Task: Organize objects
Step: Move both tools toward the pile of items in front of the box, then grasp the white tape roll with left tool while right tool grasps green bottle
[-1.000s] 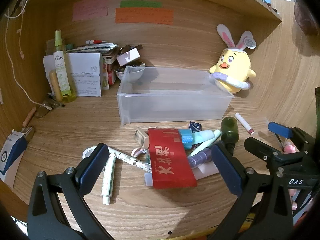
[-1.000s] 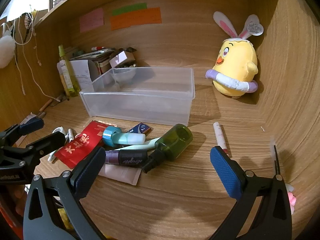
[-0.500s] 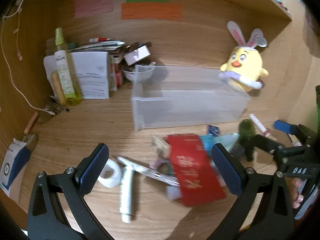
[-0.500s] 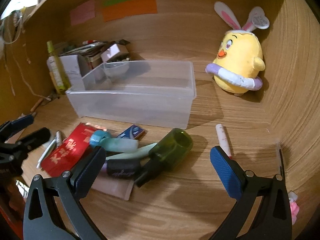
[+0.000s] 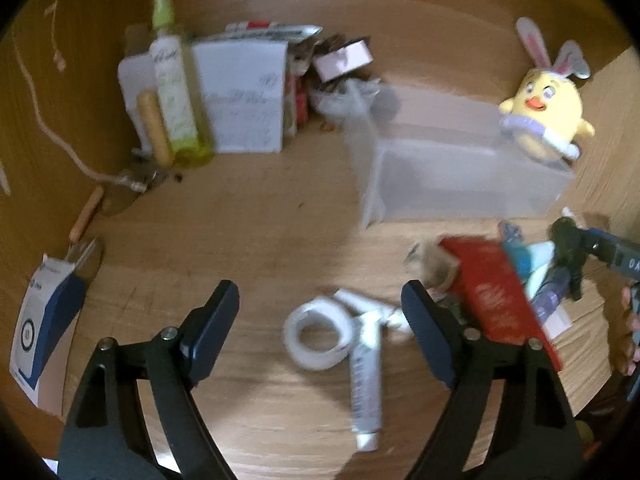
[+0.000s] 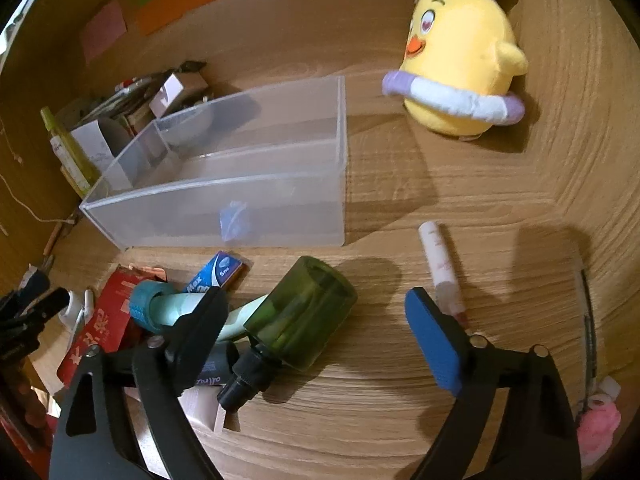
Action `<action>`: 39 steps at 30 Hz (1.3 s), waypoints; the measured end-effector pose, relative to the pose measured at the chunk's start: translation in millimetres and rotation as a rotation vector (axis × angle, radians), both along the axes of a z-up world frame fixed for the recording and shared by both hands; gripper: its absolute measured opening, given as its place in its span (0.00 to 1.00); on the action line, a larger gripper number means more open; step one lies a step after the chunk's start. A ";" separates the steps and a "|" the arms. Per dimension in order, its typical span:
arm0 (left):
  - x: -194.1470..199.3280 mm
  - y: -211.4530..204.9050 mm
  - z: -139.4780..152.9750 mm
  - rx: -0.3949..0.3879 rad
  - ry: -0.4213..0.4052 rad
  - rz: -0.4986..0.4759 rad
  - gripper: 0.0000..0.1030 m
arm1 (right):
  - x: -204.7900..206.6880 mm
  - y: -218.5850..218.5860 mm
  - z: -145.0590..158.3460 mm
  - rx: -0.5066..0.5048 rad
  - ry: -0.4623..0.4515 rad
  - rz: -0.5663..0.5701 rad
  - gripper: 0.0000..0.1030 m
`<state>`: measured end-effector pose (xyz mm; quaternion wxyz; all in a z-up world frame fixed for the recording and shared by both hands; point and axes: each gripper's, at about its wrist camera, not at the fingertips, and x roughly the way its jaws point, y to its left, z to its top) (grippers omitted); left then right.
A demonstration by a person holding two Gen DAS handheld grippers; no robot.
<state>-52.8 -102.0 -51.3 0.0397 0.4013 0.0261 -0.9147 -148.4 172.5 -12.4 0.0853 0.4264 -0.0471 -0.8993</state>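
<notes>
Clear bin [image 6: 240, 216] empty; clutter pile at 7 o'clock unsorted. Left gripper [image 5: 320, 312], right gripper [image 6: 316, 320] closing, nothing held. Task barely begun.

My wooden desk [image 6: 460, 208] carried a clear plastic bin [image 6: 240, 216] with a yellow chick plush [image 6: 460, 68] just beside its far right corner. In front of the bin lay a heap: a green bottle [image 6: 304, 316] on its side, a red packet [image 5: 496, 300], tubes. A tape roll [image 5: 318, 334] lay left of the heap, touching a white tube [image 5: 366, 380]. A pink-white stick [image 6: 440, 268] lay apart, right of the bottle.
</notes>
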 end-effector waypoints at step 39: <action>-21.9 33.1 77.2 0.024 0.232 -0.065 0.36 | 11.6 -5.1 71.7 0.016 0.231 0.081 0.40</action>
